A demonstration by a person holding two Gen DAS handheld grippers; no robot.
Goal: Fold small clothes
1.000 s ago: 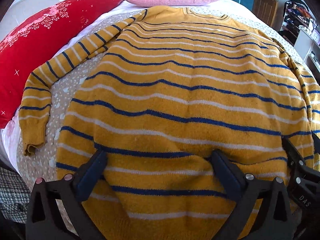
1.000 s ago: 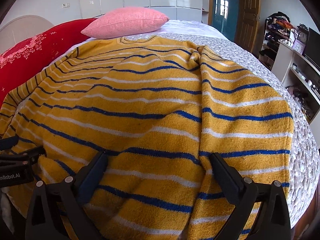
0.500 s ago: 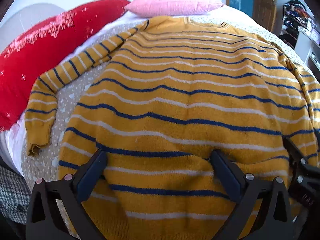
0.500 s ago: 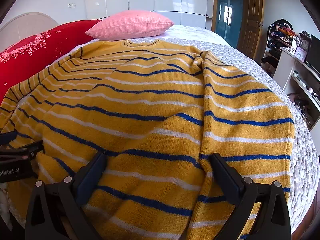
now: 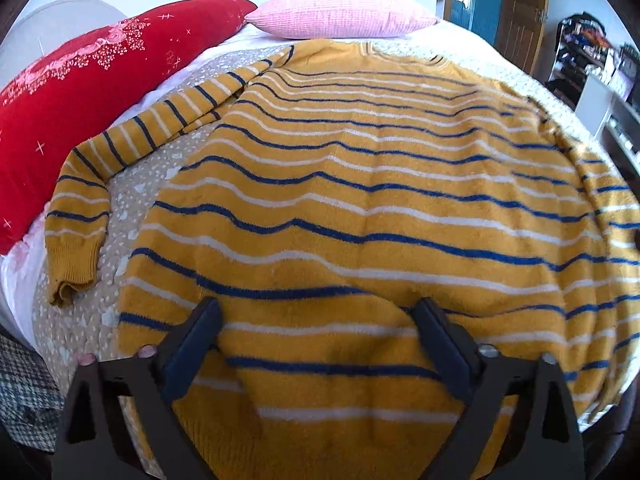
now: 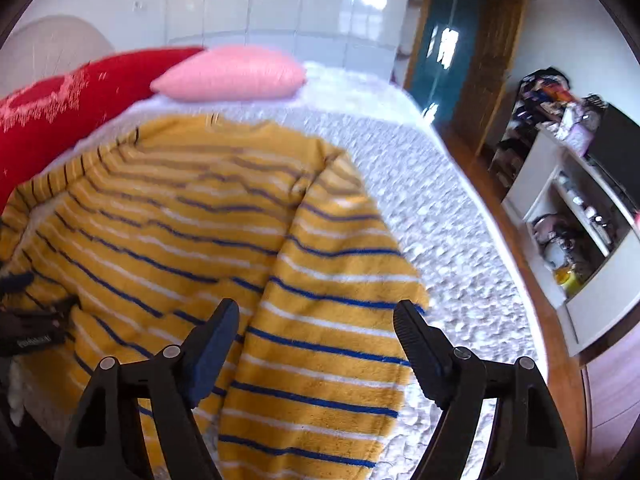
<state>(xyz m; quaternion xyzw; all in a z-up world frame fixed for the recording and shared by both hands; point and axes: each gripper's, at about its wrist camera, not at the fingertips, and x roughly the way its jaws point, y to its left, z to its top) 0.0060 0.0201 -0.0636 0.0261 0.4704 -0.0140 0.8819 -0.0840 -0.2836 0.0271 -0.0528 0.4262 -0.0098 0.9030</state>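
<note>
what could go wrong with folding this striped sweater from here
1. The sweater has a raised ripple just ahead of the open left gripper; folding over it would likely trap a crease.
2. The sleeve beneath the open right gripper ends close to the bed edge, so a loose pinch might let it slide off.
3. The other sleeve lies bent beside the red pillow and could fold unevenly.

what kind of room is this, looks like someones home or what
Most likely a bedroom in a home. The striped sweater lies spread on a bed with a pink pillow and a red pillow at its head. A wooden door and cluttered white shelves stand to the right.
</note>
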